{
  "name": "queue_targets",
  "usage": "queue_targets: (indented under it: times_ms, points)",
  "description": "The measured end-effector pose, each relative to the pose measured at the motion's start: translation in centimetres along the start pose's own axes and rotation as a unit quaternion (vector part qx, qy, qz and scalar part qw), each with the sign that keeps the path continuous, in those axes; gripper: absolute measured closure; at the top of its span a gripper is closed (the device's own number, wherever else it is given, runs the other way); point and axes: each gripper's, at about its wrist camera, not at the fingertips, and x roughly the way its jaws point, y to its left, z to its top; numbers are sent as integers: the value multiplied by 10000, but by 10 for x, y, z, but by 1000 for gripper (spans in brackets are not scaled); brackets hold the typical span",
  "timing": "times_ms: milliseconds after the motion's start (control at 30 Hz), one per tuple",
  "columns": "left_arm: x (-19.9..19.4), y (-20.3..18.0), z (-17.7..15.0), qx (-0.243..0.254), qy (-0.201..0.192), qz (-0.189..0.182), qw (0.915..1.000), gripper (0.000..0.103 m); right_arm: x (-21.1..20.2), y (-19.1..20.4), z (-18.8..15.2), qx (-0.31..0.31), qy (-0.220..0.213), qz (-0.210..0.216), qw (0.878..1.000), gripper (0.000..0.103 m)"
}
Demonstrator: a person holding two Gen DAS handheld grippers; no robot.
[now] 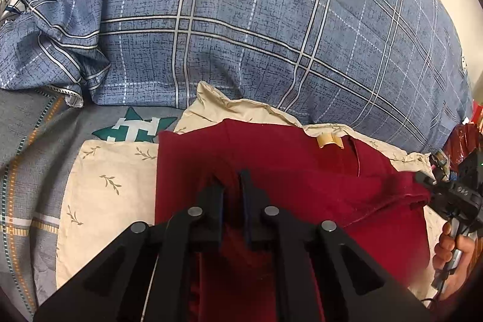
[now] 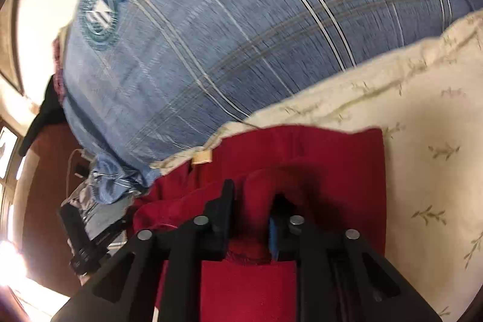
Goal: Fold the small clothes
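Observation:
A dark red garment (image 1: 271,159) lies partly folded on a cream leaf-print cloth (image 1: 111,183), a tan label (image 1: 330,140) at its far edge. My left gripper (image 1: 231,181) is over its near left part, jaws nearly together with red fabric between them. My right gripper (image 2: 255,198) is shut on a raised fold of the red garment (image 2: 332,171) and lifts it; it also shows at the right edge of the left wrist view (image 1: 428,180), at the garment's right corner. The tan label shows in the right wrist view (image 2: 203,156).
A big blue plaid duvet (image 1: 241,20) is piled just behind the cloth, also in the right wrist view (image 2: 226,35). A grey bedsheet with a green star print (image 1: 132,125) lies to the left. Red packaging (image 1: 462,141) sits far right. Dark floor (image 2: 45,186) lies beyond the bed.

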Motion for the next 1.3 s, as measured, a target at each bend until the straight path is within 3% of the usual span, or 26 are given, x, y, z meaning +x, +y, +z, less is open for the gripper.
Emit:
queue_targets:
  times_ms: [100, 133, 167, 233, 333, 500, 633, 733, 767, 867, 1000, 1133, 1300]
  points:
    - [-7, -2, 2, -13, -22, -153, 9999, 76, -21, 10, -1, -139, -192, 168, 9996, 70]
    - [-11, -3, 2, -28, -80, -197, 9998, 60, -29, 12, -2, -174, -315, 80, 9993, 54]
    - [-14, -3, 3, -44, -163, -197, 9997, 37, -42, 15, -4, -254, -581, -51, 9980, 47]
    - [-27, 1, 4, -124, -532, -19, 9985, 26, -58, 20, -5, -287, -786, -57, 9965, 47]
    - [-36, 8, 9, -240, -624, -43, 9978, 26, -70, 30, -15, -371, -741, 303, 9961, 47]
    - [-32, 14, 8, -323, -530, 70, 9980, 26, -27, 57, -34, -1096, 74, 38, 9939, 52]
    - [-11, 12, 0, -102, -203, 512, 9984, 26, 19, 49, -16, -1191, 206, -573, 9910, 56]
    - [3, 17, -5, -126, 39, 626, 9980, 26, 38, 21, 12, -898, -102, -1550, 9838, 57]
    - [6, 18, -6, -123, 92, 656, 9977, 26, 38, 8, 21, -662, -272, -1572, 9850, 57]
    - [11, 19, -9, -77, 162, 722, 9972, 26, 41, -17, 32, 28, -202, -1352, 9906, 59]
    - [4, 18, -9, -65, 167, 793, 9967, 26, 25, 19, 19, -607, -397, -1507, 9859, 53]
    - [-20, 14, -19, 115, 138, 868, 9961, 26, 31, 79, 5, -1221, -157, -758, 9895, 52]
    - [-54, 23, -38, -61, 249, 869, 9959, 26, 92, 147, -17, -1958, 455, -271, 9792, 55]
